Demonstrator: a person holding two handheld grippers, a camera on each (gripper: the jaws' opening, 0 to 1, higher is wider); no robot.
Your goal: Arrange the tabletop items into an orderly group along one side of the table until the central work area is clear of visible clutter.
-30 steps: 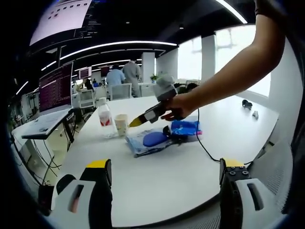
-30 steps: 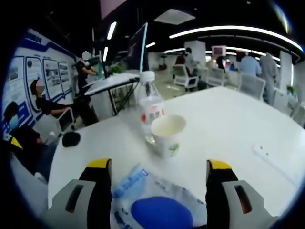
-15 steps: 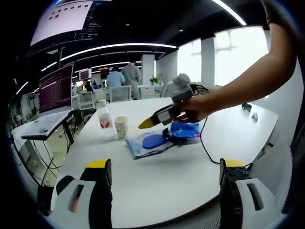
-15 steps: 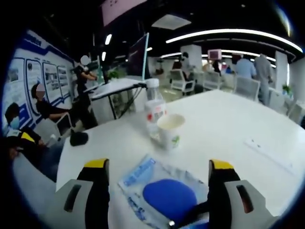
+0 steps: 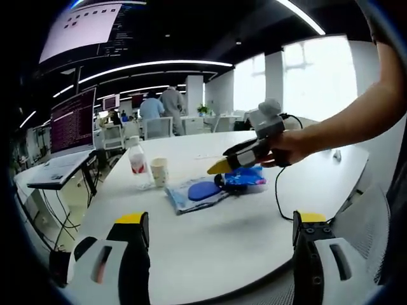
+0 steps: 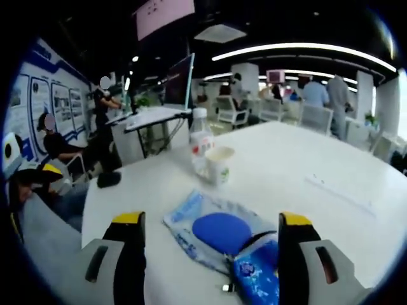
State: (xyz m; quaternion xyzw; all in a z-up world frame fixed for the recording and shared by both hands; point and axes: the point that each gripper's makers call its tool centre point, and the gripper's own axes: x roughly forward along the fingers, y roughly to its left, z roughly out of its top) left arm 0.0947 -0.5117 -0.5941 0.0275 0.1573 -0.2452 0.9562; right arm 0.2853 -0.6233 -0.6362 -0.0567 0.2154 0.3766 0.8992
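Observation:
On the white table (image 5: pixel 210 235) stand a water bottle (image 5: pixel 135 162) with a red label and a paper cup (image 5: pixel 158 170). Beside them lie a clear bag holding a blue oval thing (image 5: pixel 191 190) and a blue packet (image 5: pixel 245 178). My left gripper (image 5: pixel 219 254) hangs open over the near table edge, far from all of them. A hand holds my right gripper (image 5: pixel 222 166) above the packet. In the right gripper view the right gripper (image 6: pixel 213 254) is open over the bag (image 6: pixel 213 229) and packet (image 6: pixel 257 276), with the bottle (image 6: pixel 200 149) and cup (image 6: pixel 220 165) beyond.
A black cable (image 5: pixel 276 197) runs from the packet towards the near edge. A white power strip (image 6: pixel 337 190) lies on the far side of the table, and a small black object (image 6: pixel 109 179) sits near its left edge. Desks, monitors, chairs and people fill the room behind.
My right gripper has drawn back from the bottle and cup, moving rightward in the left gripper view. The whole bag and the blue packet now show between its jaws. Nothing was grasped.

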